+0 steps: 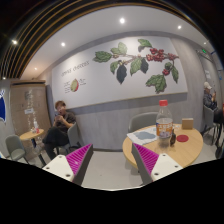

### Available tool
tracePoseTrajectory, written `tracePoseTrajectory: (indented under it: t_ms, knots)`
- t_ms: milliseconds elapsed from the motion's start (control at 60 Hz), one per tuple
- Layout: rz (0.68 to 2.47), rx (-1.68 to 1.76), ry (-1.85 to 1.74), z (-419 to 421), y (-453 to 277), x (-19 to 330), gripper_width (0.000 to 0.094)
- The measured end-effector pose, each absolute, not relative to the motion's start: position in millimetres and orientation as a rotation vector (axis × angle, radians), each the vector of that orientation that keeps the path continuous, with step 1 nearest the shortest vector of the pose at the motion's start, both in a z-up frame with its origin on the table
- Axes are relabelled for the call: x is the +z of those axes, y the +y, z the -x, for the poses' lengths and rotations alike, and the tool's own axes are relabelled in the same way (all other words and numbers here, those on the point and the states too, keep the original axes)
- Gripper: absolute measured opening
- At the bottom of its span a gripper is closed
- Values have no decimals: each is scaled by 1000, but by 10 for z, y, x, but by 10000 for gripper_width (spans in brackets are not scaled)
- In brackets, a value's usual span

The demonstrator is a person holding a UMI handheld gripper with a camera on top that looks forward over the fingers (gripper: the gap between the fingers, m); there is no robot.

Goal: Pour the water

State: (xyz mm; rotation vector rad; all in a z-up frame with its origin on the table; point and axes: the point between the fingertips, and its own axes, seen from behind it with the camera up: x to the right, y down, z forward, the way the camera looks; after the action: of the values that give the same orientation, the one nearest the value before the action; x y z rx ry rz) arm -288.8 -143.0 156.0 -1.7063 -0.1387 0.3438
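A clear plastic bottle (165, 122) with a red cap and an orange label stands upright on a round wooden table (192, 151), beyond my right finger. A blue-and-white cup (146, 139) sits on the table just left of the bottle. A small dark object (186, 125) stands to the bottle's right. My gripper (112, 162) is open and empty, its pink pads (79, 158) spread wide with only floor between them. The table lies ahead and to the right of the fingers.
A grey chair (143, 121) stands behind the table. A person (58, 128) sits at another small table (32, 133) to the far left. A white wall with a leaf-and-berry mural (135, 62) runs across the back. Grey floor (108, 160) stretches ahead.
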Motion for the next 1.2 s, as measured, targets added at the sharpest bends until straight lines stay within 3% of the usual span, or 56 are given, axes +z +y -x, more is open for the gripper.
tracePoseTrajectory:
  t_ms: [250, 500, 900, 950, 983, 1000, 1117, 1200]
  knots:
    - [1699, 350, -138, 2768, -1387, 1595, 832]
    - [1674, 236, -54, 1934, -1117, 1597, 829]
    - [1688, 45, -25, 1115, 275, 1415, 816]
    - [1692, 8, -39, 1076, 397, 1369, 729]
    - [1693, 0, -49, 1085, 459, 1336, 555]
    - [1691, -3, -46, 1064, 470, 1329, 525]
    - [1659, -19, -43, 1133, 448, 1386, 373]
    - [1646, -13, -46, 1150, 480, 1395, 332]
